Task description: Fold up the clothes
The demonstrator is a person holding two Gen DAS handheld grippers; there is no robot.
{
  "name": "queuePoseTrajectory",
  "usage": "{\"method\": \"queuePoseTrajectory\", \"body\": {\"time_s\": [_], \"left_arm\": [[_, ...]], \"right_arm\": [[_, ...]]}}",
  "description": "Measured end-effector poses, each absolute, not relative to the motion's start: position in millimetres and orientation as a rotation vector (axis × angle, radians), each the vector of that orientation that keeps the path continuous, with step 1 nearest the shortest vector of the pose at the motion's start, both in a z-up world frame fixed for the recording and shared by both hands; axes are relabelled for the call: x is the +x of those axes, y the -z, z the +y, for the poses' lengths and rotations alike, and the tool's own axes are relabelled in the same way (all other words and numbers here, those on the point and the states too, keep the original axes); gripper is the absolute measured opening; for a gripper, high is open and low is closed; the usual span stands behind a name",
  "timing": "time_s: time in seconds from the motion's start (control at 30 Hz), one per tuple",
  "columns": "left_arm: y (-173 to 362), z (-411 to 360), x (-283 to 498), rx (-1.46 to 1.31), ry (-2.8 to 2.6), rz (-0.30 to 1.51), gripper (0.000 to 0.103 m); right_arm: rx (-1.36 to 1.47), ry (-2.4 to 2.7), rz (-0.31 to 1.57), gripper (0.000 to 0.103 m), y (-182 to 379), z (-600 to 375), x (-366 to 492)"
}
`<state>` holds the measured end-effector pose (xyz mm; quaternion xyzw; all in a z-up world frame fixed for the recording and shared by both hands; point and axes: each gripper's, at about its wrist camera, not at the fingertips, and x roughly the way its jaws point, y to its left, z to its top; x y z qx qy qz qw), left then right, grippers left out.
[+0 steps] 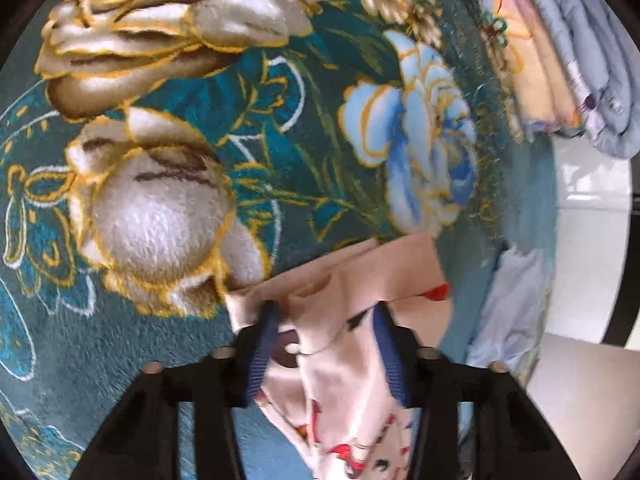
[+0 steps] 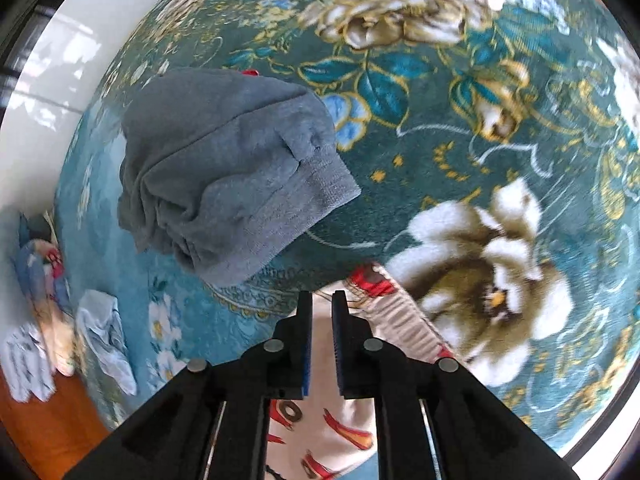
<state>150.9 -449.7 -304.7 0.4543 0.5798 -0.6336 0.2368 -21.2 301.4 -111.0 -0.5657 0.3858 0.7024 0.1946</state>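
My left hand-held gripper (image 1: 326, 320) stands apart around the pink printed garment (image 1: 352, 380) on the floral blanket (image 1: 160, 200); my right hand-held gripper (image 2: 322, 304) is nearly together above its hem (nothing pinched). I'd clamp both corners evenly before folding.

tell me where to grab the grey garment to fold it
Take the grey garment by its ribbed hem band, at the corner pointing toward the white flower. That edge lies flat and free on the blanket, while the opposite end is bunched in wrinkles. Probably come in low from the flower side with the right gripper.
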Motion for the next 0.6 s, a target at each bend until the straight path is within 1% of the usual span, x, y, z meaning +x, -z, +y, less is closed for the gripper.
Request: {"method": "queuePoseTrajectory", "body": {"time_s": [0.03,0.1,0.2,0.23,0.3,0.43,0.53,0.6], "left_arm": [[306,-449,150,1.256,1.741,1.571,0.022],[303,-447,149,1.251,1.769,1.547,0.017],[299,-444,141,1.286,1.827,1.516,0.016],[297,-440,137,1.308,1.864,1.485,0.008],[288,-439,135,1.309,1.915,1.451,0.007],[276,-450,157,1.217,1.941,1.466,0.007],[300,-450,173,1.324,1.904,1.422,0.007],[305,-443,174,1.385,1.884,1.361,0.01]], "right_arm": [[-1.589,-1.973,1.075,0.011,108,300,-19],[-1.593,-1.975,1.071,0.012,105,296,-15],[-1.609,-1.971,1.085,0.015,104,289,-7],[-1.621,-1.963,1.087,0.017,106,287,-5],[-1.635,-1.951,1.093,0.018,109,283,1],[-1.653,-1.945,1.11,0.018,112,275,11],[-1.668,-1.947,1.105,0.018,113,270,15],[-1.683,-1.936,1.112,0.018,115,268,18]]}}
